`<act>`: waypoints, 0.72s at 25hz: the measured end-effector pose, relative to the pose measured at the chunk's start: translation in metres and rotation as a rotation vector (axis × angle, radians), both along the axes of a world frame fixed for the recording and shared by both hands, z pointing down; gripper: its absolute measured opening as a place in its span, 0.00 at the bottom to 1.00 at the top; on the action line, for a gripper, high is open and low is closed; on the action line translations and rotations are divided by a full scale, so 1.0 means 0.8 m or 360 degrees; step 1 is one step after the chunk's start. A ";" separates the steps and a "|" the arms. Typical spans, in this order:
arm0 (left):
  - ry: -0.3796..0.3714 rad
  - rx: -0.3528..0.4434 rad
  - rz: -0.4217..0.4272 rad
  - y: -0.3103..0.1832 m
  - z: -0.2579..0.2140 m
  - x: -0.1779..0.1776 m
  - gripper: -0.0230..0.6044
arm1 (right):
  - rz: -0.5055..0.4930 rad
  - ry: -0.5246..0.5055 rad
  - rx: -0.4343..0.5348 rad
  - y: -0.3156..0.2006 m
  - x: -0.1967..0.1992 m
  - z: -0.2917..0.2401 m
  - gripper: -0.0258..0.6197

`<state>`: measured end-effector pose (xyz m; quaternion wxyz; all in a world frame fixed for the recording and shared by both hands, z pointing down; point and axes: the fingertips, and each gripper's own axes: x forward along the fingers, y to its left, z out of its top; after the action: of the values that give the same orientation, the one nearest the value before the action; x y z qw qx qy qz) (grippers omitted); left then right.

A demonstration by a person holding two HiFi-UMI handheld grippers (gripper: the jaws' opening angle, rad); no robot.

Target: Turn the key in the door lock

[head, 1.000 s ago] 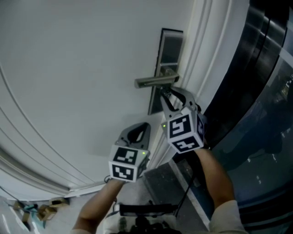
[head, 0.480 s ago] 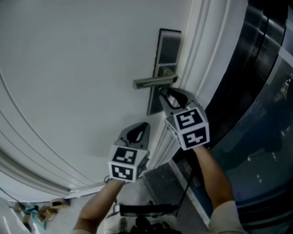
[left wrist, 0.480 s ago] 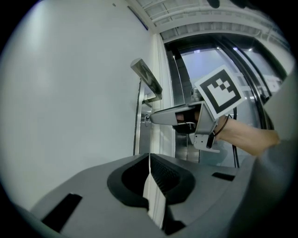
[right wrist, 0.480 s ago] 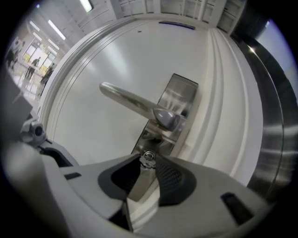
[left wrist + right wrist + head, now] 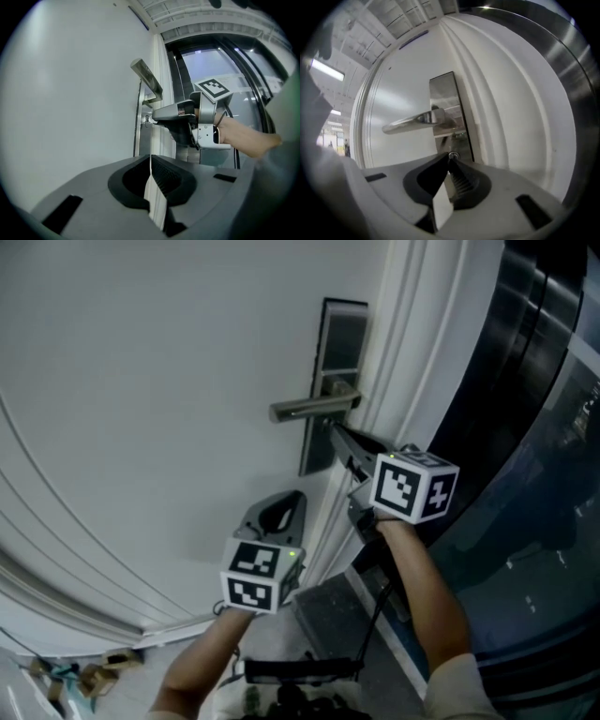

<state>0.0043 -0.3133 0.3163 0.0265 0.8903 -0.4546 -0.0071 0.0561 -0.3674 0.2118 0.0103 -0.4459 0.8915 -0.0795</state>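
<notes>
Below the handle (image 5: 412,121), right gripper (image 5: 449,162) fingers (image 5: 462,181) just closed, pinching the key (image 5: 453,155).

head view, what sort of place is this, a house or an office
Probably an entrance in an office or public building: a white door with a metal lever handle on a long lock plate, and tall dark glass panels in metal frames beside it.

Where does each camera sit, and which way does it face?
Head view: on the head, looking down at the door handle; both forearms, left gripper, right gripper show.
Left gripper view: behind its shut jaws, facing along the door; right gripper shows.
Right gripper view: behind jaws just closed on the key, facing the lock plate.
All share the door handle.
</notes>
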 end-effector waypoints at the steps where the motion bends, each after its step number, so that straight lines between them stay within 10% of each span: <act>1: 0.0000 -0.0002 0.0000 0.000 0.000 0.000 0.07 | -0.0023 -0.0095 -0.0042 0.000 0.001 0.000 0.08; 18: 0.0007 0.0015 -0.0005 0.004 -0.007 -0.003 0.07 | -0.0297 -0.1331 -0.0541 -0.004 0.014 0.007 0.11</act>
<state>0.0021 -0.3100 0.3111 0.0234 0.8897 -0.4558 -0.0113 0.0675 -0.3709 0.2173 0.2887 -0.2888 0.8214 -0.3982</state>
